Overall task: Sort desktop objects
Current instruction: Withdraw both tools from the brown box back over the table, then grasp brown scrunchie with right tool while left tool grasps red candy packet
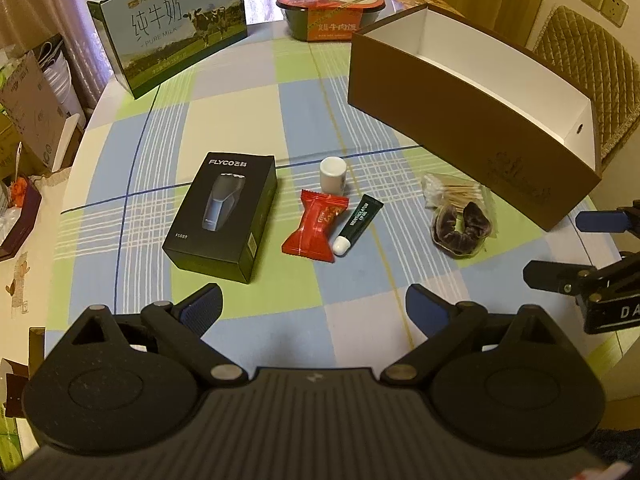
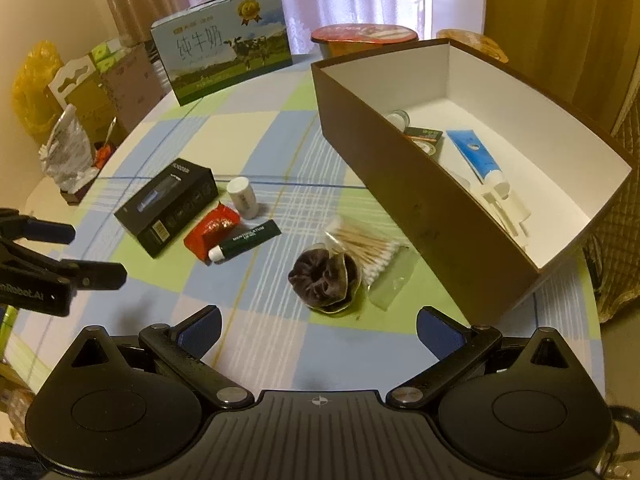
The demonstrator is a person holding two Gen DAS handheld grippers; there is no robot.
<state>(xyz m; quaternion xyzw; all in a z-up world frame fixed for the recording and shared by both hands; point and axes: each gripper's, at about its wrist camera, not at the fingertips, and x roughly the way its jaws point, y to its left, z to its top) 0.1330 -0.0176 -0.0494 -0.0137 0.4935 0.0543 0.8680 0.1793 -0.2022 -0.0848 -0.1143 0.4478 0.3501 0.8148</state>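
Observation:
On the checked tablecloth lie a black shaver box (image 1: pixel 222 214) (image 2: pixel 168 206), a small white bottle (image 1: pixel 333 176) (image 2: pixel 242 198), a red candy packet (image 1: pixel 316 226) (image 2: pixel 212 229), a green lip-balm tube (image 1: pixel 358 225) (image 2: pixel 245 241), a brown scrunchie (image 1: pixel 460 230) (image 2: pixel 324 276) and a bag of cotton swabs (image 1: pixel 456 192) (image 2: pixel 370 250). The brown sorting box (image 1: pixel 460 140) (image 2: pixel 420 200) holds a blue tube (image 2: pixel 476 156) and other small items. My left gripper (image 1: pixel 314 308) is open, short of the candy packet. My right gripper (image 2: pixel 318 330) is open, just short of the scrunchie.
A milk carton box (image 1: pixel 168 36) (image 2: pixel 224 64) and a red-lidded food bowl (image 1: pixel 332 12) (image 2: pixel 362 38) stand at the table's far side. Cardboard boxes and clutter (image 1: pixel 28 120) sit beyond the left edge. A quilted chair (image 1: pixel 592 64) stands behind the sorting box.

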